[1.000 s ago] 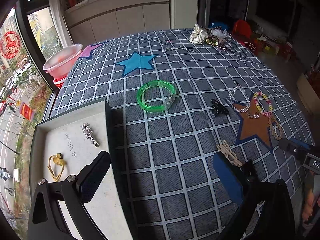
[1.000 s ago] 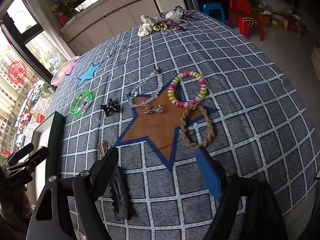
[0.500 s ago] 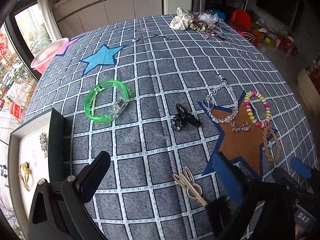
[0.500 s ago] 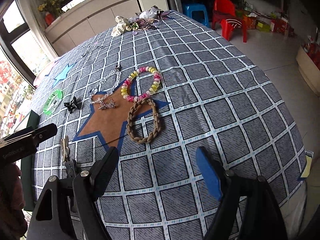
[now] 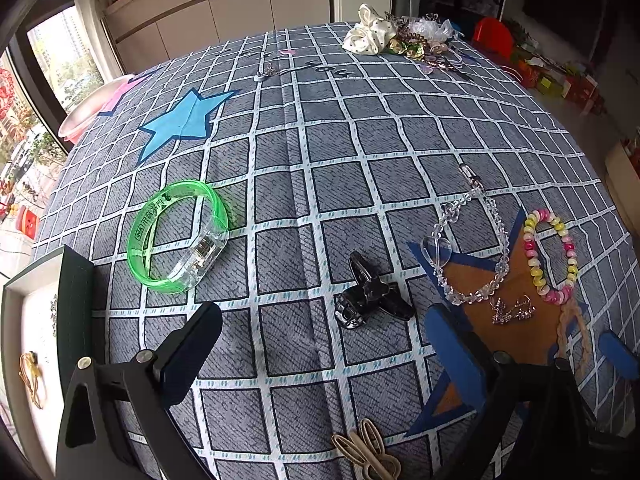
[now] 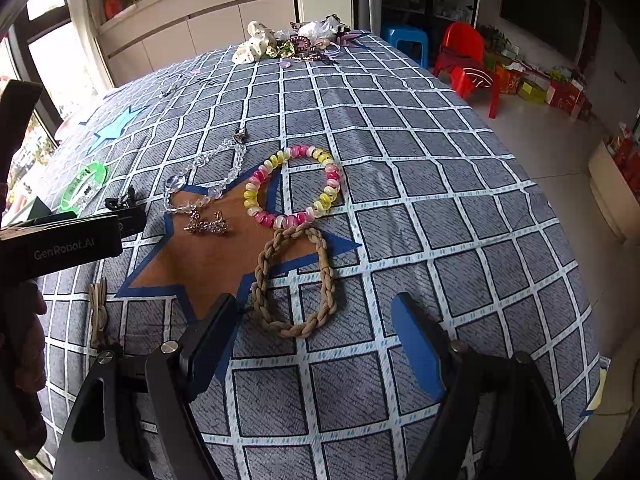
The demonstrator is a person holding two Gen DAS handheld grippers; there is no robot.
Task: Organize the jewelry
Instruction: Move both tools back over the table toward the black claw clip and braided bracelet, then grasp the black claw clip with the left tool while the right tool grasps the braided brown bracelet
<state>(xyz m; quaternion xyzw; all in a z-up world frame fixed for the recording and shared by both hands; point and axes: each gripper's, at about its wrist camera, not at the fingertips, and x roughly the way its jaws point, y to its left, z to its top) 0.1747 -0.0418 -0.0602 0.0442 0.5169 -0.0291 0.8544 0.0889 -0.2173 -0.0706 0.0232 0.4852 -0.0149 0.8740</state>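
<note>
A bed or table is covered by a grey cloth (image 5: 320, 160) with a white grid and sewn-on stars; pale cabinets (image 5: 224, 12) and a window are seen beyond its far edge, and red plastic chairs (image 6: 468, 60) stand on the tiled floor off its right edge. A heap of hair ties and trinkets (image 5: 400, 38) is piled at the far edge. On the brown star (image 6: 208, 256) near the front edge lie a clear bead chain (image 5: 472, 248), a pink-and-yellow bead bracelet (image 6: 294, 184) and a braided tan loop (image 6: 296, 284) (the last two touching). A green bangle (image 5: 176, 236) and a black claw clip (image 5: 372, 296) are placed nearer the left edge, where a jewelry tray (image 5: 74, 280) sits. The left gripper (image 5: 320, 344) is held wide open and empty above the clip; the right gripper (image 6: 312, 340) is likewise spread, empty, over the loop.
</note>
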